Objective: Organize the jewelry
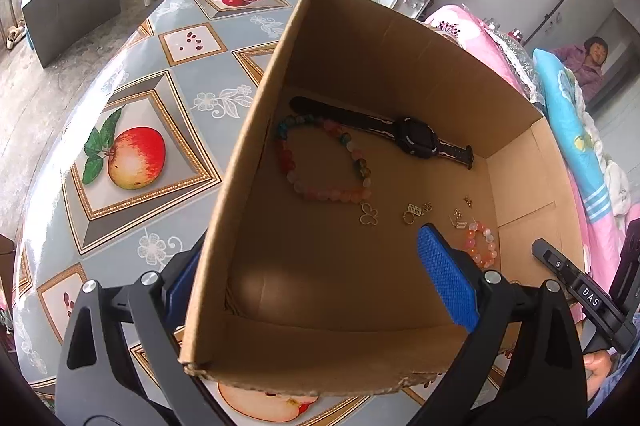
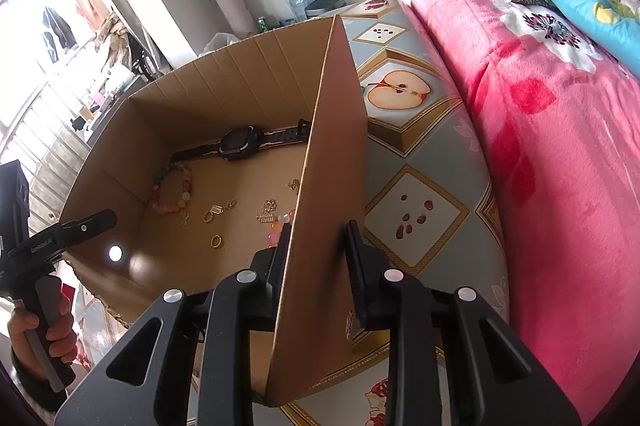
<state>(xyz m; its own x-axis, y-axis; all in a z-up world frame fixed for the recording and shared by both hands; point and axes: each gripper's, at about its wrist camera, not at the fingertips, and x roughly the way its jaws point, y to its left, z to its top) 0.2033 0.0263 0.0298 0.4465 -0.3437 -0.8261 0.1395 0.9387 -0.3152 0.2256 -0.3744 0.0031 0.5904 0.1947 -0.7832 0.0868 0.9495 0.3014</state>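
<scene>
1. Straddling opposite side walls of the cardboard box (image 1: 256,130), both claws appear to be steadying or shifting it rather than picking jewelry. The left gripper (image 1: 320,290) has its jaws wide, one blue pad (image 1: 448,274) inside the box and the other outside the left wall, not pinching. The right gripper (image 2: 320,258) is set narrower around the right wall, but I cannot tell whether its pads touch the card.
2. Inside the box, nearest the grippers, lie a small pink bead bracelet (image 1: 482,244), a gold ring (image 2: 216,241) and small gold charms (image 1: 416,212).
3. Farther in lies a multicoloured bead bracelet (image 1: 320,162), then a black watch (image 1: 416,140) against the far wall.
4. The jewelry seems already gathered; the next move probably calls for closing on the walls evenly, so the box moves without tipping.
5. Readable writing: "DAS" on the right gripper's body, seen from the left wrist; the lettering on the left gripper's finger is too blurred.
</scene>
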